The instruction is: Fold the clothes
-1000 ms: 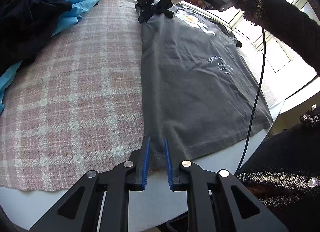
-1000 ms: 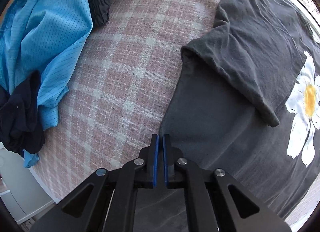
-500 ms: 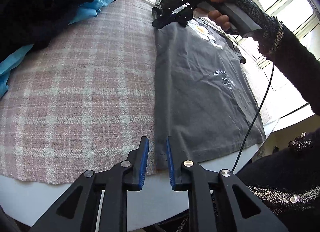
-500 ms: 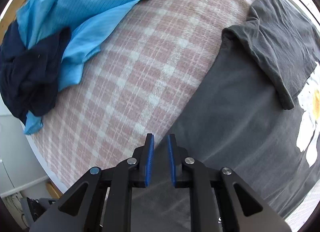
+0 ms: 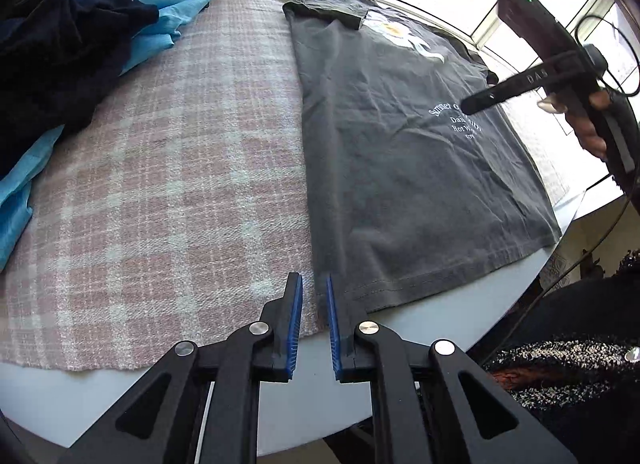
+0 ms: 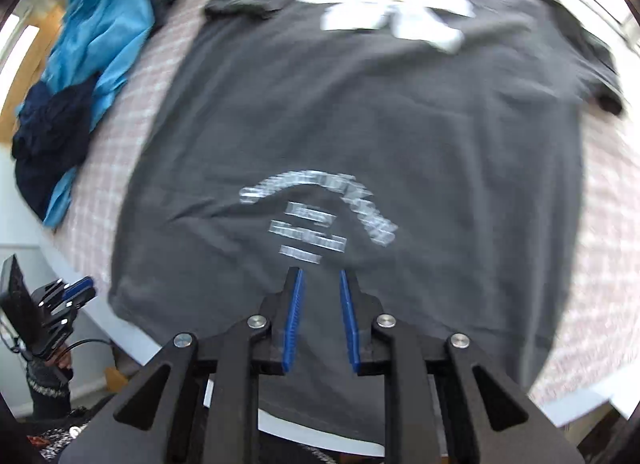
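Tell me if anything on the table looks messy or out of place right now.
Yes. A blue garment and a dark navy one lie crumpled in a heap at the far left of the plaid cloth. The grey T-shirt lies flat, though its hem hangs slightly over the table edge.

Two black hand-held grippers: left gripper [image 5: 312, 320] and right gripper [image 6: 320, 318], each with ribbed blue finger pads [image 5: 295, 328], silver pivot screws [image 5: 258, 329], trailing black cable [image 5: 576, 264]. Dark speckled knit sleeve [image 5: 560, 368] worn.
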`<state>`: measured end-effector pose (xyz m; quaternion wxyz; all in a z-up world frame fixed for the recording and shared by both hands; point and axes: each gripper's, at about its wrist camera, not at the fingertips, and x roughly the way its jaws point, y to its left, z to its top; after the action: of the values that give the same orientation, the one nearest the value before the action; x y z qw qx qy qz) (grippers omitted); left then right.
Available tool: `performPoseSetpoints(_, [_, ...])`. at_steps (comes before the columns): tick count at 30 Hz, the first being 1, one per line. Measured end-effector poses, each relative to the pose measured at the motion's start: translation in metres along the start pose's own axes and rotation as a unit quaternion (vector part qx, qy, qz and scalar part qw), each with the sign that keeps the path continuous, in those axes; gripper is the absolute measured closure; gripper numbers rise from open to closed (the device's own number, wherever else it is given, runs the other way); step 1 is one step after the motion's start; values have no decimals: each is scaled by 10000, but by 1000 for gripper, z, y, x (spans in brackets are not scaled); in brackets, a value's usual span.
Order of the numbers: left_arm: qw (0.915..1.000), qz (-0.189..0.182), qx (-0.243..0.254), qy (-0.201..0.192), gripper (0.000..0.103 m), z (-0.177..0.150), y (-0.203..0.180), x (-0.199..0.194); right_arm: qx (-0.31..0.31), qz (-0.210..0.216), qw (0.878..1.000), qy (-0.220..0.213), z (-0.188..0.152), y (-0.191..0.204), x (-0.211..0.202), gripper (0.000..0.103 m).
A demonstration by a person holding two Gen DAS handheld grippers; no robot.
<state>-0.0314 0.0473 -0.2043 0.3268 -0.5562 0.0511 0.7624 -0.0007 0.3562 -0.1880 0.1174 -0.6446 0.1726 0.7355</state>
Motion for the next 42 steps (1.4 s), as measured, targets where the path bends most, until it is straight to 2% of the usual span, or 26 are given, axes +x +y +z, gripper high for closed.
performPoseSetpoints(2, [10000, -5, 4, -8, 93, 2, 3, -5, 741, -702, 9948, -75, -34, -65, -10, 81])
performPoseSetpoints(3, [10000, -46, 42, 24, 93, 5, 3, -4, 1082, -880, 9902, -81, -57, -93, -13, 81])
performPoseSetpoints(6, [9995, -151, 211, 206, 93, 11, -1, 4, 1858, -872, 9787, -32, -120, -150, -19, 81])
performPoseSetpoints(8, [9983, -181, 351, 418, 93, 14, -6, 13, 2041, -727, 9762, -69, -147, -156, -16, 81])
performPoseSetpoints(10, [9969, -224, 457, 599, 93, 16, -9, 21, 2009, -677, 9771, -188, -158, -154, -14, 81])
performPoseSetpoints(13, [9947, -217, 615, 795, 93, 17, -17, 26, 1838, -586, 9793, -609, -133, -150, -21, 81])
performPoseSetpoints(15, [9936, -197, 686, 875, 93, 20, -22, 28, 1652, -506, 9806, -927, -96, -150, -26, 81])
performPoseSetpoints(17, [9927, -177, 724, 946, 93, 22, -27, 30, 1308, -611, 9838, -1061, -46, -138, -20, 80])
performPoseSetpoints(19, [9922, -111, 771, 974, 93, 23, -31, 32, 968, -785, 9868, -1037, 1, -158, -19, 69])
performPoseSetpoints(21, [9917, -20, 815, 998, 93, 23, -34, 33, 695, -977, 9890, -863, 42, -172, -4, 67])
performPoseSetpoints(23, [9915, 101, 844, 990, 93, 24, -37, 34, 550, -1039, 9915, -556, 67, -177, 16, 67])
performPoseSetpoints(25, [9917, 152, 830, 969, 93, 23, -39, 32, 463, -992, 9934, -352, 76, -175, 27, 67])
performPoseSetpoints(29, [9925, 216, 766, 927, 93, 21, -40, 32, 338, -869, 9947, -437, 76, -172, 28, 68])
performPoseSetpoints(30, [9929, 217, 726, 921, 93, 20, -40, 32, 313, -801, 9953, -439, 75, -172, 28, 70])
performPoseSetpoints(32, [9934, 221, 667, 909, 93, 19, -39, 33, 205, -642, 9969, -397, 76, -170, 30, 92])
performPoseSetpoints(33, [9935, 234, 654, 904, 93, 18, -39, 33, 152, -736, 9964, -381, 77, -168, 30, 96])
performPoseSetpoints(35, [9939, 237, 616, 889, 93, 18, -40, 34, 181, -935, 9945, -439, 78, -171, 27, 96])
performPoseSetpoints(37, [9941, 242, 589, 882, 93, 19, -38, 33, 353, -744, 9953, -513, 76, -177, 20, 96])
performPoseSetpoints(39, [9942, 251, 565, 875, 93, 19, -36, 32, 433, -596, 9958, -534, 73, -178, 14, 78])
performPoseSetpoints(40, [9943, 253, 555, 874, 93, 19, -36, 32, 433, -589, 9960, -508, 72, -176, 14, 58])
performPoseSetpoints(41, [9943, 259, 551, 874, 93, 18, -36, 31, 394, -567, 9963, -503, 71, -173, 15, 54])
performPoseSetpoints(42, [9943, 264, 547, 873, 93, 17, -36, 31, 346, -548, 9967, -492, 71, -170, 16, 54])
